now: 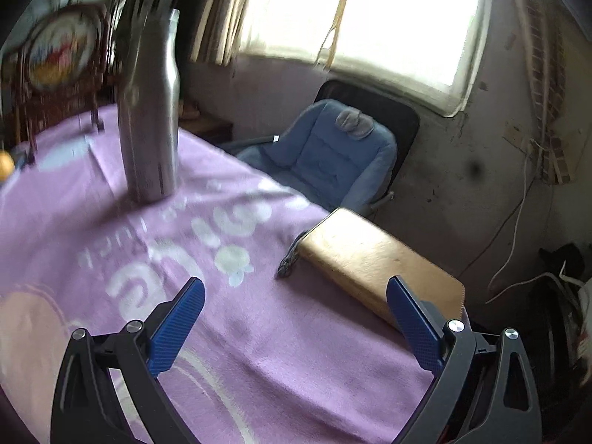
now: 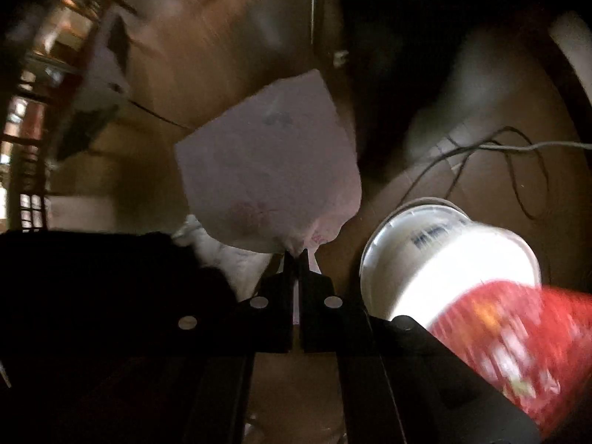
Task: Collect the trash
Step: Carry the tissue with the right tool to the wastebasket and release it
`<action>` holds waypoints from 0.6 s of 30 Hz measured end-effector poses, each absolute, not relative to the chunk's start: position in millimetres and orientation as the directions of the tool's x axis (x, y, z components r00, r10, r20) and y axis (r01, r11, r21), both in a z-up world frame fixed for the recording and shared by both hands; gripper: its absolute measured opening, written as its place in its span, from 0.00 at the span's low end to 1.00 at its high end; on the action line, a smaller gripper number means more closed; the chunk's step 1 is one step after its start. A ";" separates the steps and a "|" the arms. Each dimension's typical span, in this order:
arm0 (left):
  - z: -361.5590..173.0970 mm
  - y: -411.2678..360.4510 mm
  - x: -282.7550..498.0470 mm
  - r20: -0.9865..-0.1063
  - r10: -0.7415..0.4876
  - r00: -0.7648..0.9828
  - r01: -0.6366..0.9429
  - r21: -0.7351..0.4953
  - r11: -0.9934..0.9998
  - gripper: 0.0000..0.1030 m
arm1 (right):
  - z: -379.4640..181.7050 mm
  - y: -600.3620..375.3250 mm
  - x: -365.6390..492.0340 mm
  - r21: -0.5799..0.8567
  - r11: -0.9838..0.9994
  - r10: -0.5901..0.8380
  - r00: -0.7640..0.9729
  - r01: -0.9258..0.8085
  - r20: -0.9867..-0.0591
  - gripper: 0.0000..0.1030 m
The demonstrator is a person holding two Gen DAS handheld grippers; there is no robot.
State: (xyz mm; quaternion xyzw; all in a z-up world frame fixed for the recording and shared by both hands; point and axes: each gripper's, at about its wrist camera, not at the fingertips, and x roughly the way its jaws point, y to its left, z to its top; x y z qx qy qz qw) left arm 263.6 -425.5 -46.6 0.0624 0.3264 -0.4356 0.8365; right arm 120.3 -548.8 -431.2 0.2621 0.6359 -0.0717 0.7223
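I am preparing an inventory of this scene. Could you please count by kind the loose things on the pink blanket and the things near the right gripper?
Steel bottle: 1
Tan wallet: 1
Orange fruit: 1
Paper scrap, pinched in the right gripper: 1
Red-and-white cup: 1
Total: 5

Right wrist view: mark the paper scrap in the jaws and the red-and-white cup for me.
paper scrap [image 2: 268,170], right wrist view, middle of the pale sheet.
red-and-white cup [image 2: 455,270], right wrist view, white part of its side wall.
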 end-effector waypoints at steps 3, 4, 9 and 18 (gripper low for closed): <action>-34.3 -422.5 238.3 -0.563 -0.711 0.422 0.802 -0.134 0.582 0.93 | -354.7 -559.0 66.3 0.302 0.844 0.174 0.307 0.443 -0.936 0.03; -30.5 -420.8 228.0 -0.559 -0.724 0.405 0.812 -0.145 0.566 0.93 | -333.4 -561.1 46.4 0.302 0.838 0.152 0.338 0.454 -0.929 0.03; -21.0 -415.4 171.0 -0.548 -0.779 0.305 0.864 -0.185 0.469 0.93 | -267.2 -578.4 -42.2 0.246 0.794 -0.006 0.411 0.557 -0.912 0.03; -58.7 -450.2 53.5 -0.615 -0.775 0.148 0.940 -0.156 0.304 0.93 | -329.4 -625.6 -96.9 0.171 0.676 -0.059 0.284 0.717 -0.957 0.14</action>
